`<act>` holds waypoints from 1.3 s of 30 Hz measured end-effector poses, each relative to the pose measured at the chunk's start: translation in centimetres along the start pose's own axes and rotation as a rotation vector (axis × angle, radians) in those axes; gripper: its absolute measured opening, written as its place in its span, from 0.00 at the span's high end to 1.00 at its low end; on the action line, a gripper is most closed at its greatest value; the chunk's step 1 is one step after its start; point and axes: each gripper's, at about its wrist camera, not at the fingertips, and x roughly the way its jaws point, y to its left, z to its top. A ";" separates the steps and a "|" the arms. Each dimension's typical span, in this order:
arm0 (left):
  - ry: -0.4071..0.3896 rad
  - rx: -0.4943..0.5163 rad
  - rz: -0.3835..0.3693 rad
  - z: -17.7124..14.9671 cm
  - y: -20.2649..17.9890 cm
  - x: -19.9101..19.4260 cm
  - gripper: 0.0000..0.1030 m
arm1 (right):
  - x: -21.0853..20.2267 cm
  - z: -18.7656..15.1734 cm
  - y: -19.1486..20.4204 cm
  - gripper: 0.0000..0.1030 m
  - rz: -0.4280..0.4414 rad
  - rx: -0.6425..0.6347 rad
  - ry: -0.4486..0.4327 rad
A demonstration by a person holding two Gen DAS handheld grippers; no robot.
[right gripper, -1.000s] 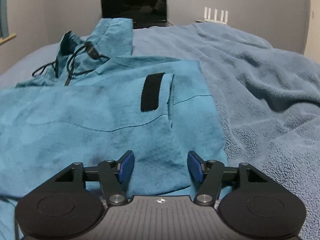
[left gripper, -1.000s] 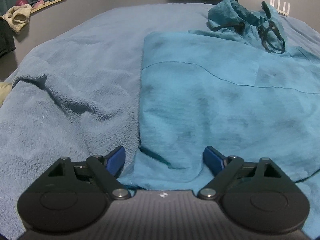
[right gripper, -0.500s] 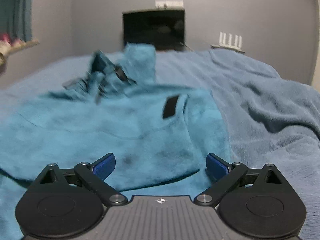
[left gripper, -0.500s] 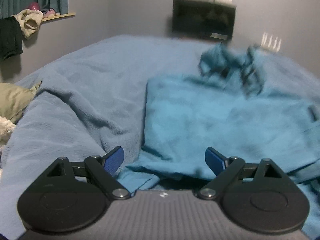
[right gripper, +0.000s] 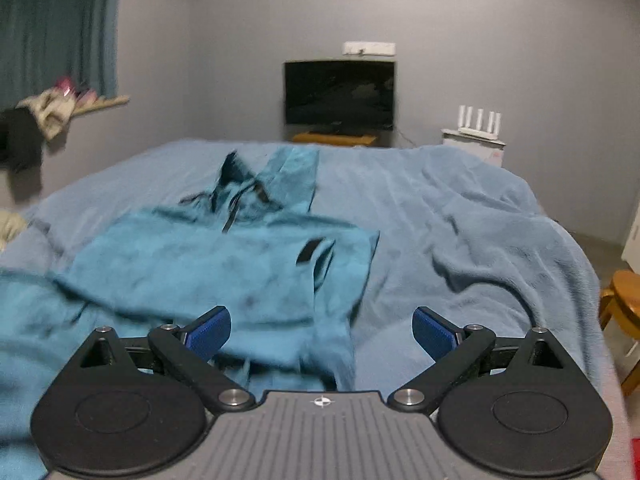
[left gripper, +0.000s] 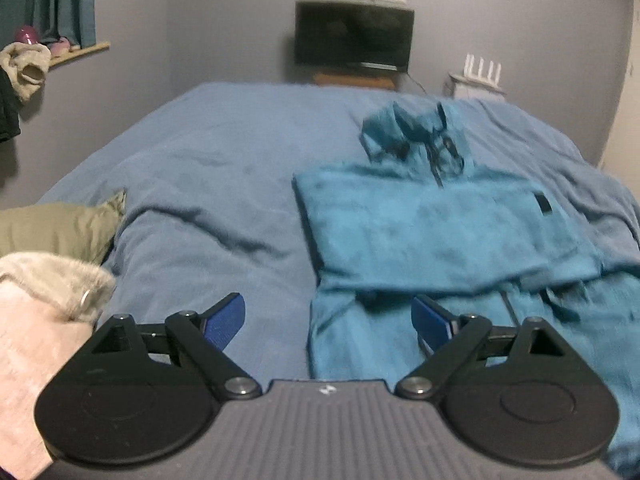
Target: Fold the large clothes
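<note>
A teal fleece hoodie (left gripper: 432,228) lies on the blue bed blanket (left gripper: 224,160), its upper part folded over the lower part, hood and black drawstrings at the far end. It also shows in the right wrist view (right gripper: 208,264), with a black patch (right gripper: 310,251) on its chest. My left gripper (left gripper: 328,320) is open and empty above the hoodie's near left edge. My right gripper (right gripper: 322,330) is open and empty above the hoodie's near right edge.
An olive pillow (left gripper: 52,228) and a pink-grey fluffy garment (left gripper: 36,320) lie at the bed's left. A black TV (right gripper: 340,94) and a white router (right gripper: 478,118) stand by the far wall. A wooden stool (right gripper: 622,304) stands right of the bed.
Both grippers have pulled back and risen away from the hoodie. The right gripper has opened wider. More of the room is in view.
</note>
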 end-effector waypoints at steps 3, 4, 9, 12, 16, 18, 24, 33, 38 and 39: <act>0.009 0.006 -0.029 -1.3 1.0 -2.3 0.13 | -2.6 -1.1 -0.7 0.04 0.043 -0.042 0.065; 0.008 0.011 -0.051 -1.6 1.3 -3.2 0.13 | -3.5 -1.4 -0.8 0.04 0.066 -0.053 0.082; 0.017 0.040 -0.104 -2.3 3.5 -8.3 0.13 | -7.3 -1.6 -1.3 0.04 0.176 -0.116 0.147; 0.026 0.026 -0.109 -2.3 5.3 -11.4 0.13 | -8.5 -1.4 -1.3 0.04 0.194 -0.126 0.190; 0.063 0.161 -0.140 -3.1 4.5 -13.6 0.13 | -9.5 -1.5 -0.9 0.04 0.274 -0.173 0.235; 0.089 0.264 -0.212 -4.2 2.8 -13.8 0.13 | -10.4 -1.8 -0.7 0.05 0.341 -0.189 0.260; 0.122 0.467 -0.366 -8.2 -2.1 -12.2 0.13 | -13.7 -2.9 0.9 0.05 0.460 -0.295 0.306; 0.096 0.637 -0.405 -10.6 -5.3 -11.4 0.13 | -14.5 -5.0 4.3 0.07 0.475 -0.439 0.342; 0.092 0.664 -0.382 -10.8 -6.2 -10.2 0.13 | -14.6 -5.0 4.5 0.12 0.497 -0.448 0.336; 0.090 0.658 -0.388 -10.7 -6.3 -10.0 0.13 | -14.8 -4.9 4.5 0.15 0.504 -0.455 0.346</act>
